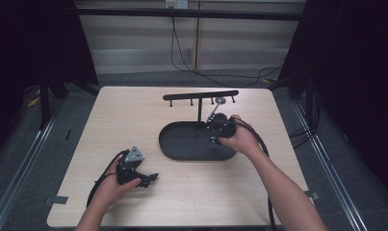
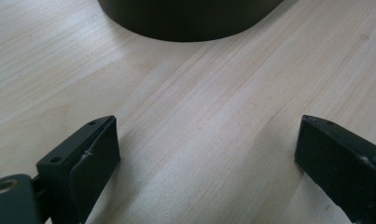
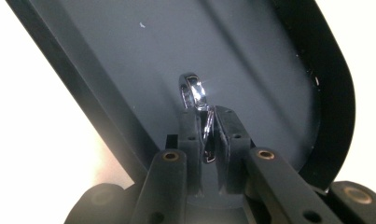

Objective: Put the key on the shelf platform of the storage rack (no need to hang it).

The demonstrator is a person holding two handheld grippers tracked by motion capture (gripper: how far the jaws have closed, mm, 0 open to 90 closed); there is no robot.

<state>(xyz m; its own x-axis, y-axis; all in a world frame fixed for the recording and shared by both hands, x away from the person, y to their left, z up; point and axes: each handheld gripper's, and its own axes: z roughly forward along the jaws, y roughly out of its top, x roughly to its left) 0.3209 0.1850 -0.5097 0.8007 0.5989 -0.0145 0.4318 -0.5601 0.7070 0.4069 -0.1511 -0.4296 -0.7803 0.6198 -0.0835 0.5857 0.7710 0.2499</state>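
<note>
Pinching a small chrome wrench [image 3: 197,100] edge-on, the right gripper [image 3: 206,135] has its two pads pressed tight against the tool's flat shank, with the ring end standing clear above them and a short stub of shank showing below. In the high view the same wrench [image 1: 216,109] points up and away from the right gripper [image 1: 221,129], above the far right part of the black oval tray [image 1: 182,150] and just below the black rack [image 1: 201,95] with its row of pegs, which stands on a thin post at the tray's far side. The left gripper [image 1: 150,178] rests low on the wooden table [image 1: 134,110] near the tray's left end, its fingers spread wide with nothing between them — bare wood grain fills the gap in its own view, and the tray's dark wall [image 2: 190,23] curves across the top. By my reading the wrench is light, rigid steel that won't bend or break, but its polished faces are slick — the grip is best kept on the flat shank, close enough to the ring that the tool cannot pivot between the pads. If the ring is meant for a peg, it should stay free of the pads, as it is now
</note>
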